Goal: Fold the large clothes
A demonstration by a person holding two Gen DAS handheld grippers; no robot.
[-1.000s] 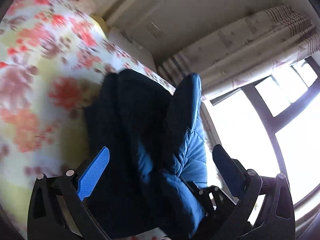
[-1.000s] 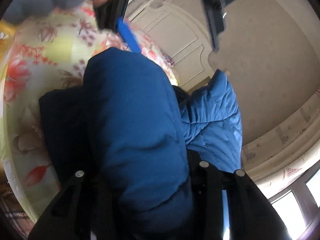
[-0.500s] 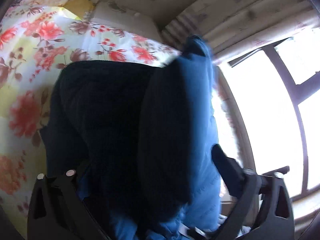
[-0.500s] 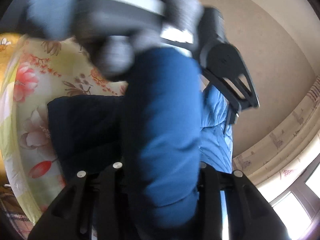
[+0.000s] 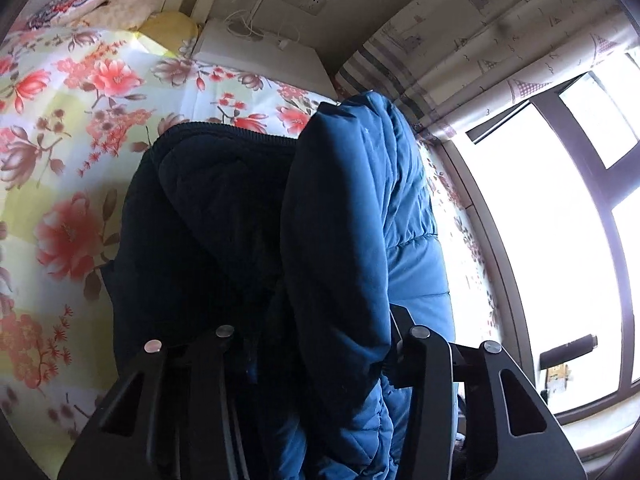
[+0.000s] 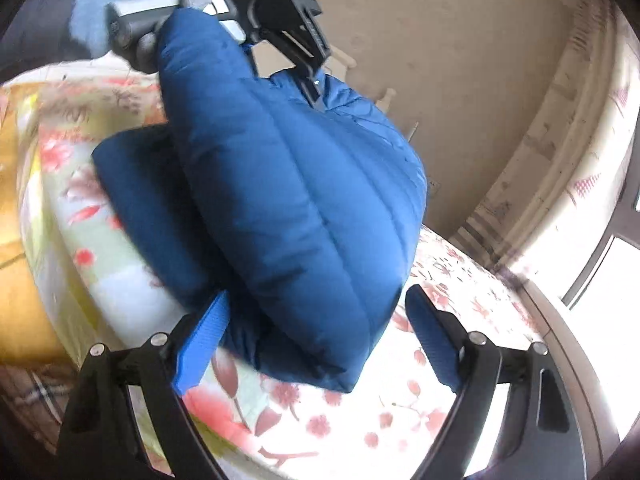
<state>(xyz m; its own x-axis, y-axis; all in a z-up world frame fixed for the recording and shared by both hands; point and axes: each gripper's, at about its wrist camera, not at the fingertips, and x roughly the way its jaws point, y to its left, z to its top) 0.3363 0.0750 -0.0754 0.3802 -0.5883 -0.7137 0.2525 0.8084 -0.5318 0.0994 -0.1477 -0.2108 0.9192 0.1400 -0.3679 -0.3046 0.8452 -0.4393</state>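
Observation:
A blue puffy quilted jacket [image 5: 352, 216] with a dark navy lining [image 5: 208, 216] is bunched on a floral bedspread [image 5: 72, 128]. My left gripper [image 5: 316, 340] is shut on a thick fold of the jacket, with its fingertips buried in the fabric. In the right wrist view the jacket [image 6: 288, 200] hangs from the left gripper [image 6: 304, 80], which a gloved hand holds at the top. My right gripper [image 6: 316, 332] is open, its blue pads either side of the jacket's lower edge, gripping nothing.
The bedspread [image 6: 360, 412] lies under the jacket. Pillows [image 5: 116, 4] and a white bedside unit [image 5: 260, 56] sit at the bed's head. Curtains [image 5: 500, 40] and a bright window [image 5: 560, 240] stand to the right. A wooden floor [image 6: 16, 264] shows left of the bed.
My left gripper went from open to shut on the jacket fold. My right gripper, earlier shut on the jacket, has opened and drawn back. The jacket now hangs from the left gripper.

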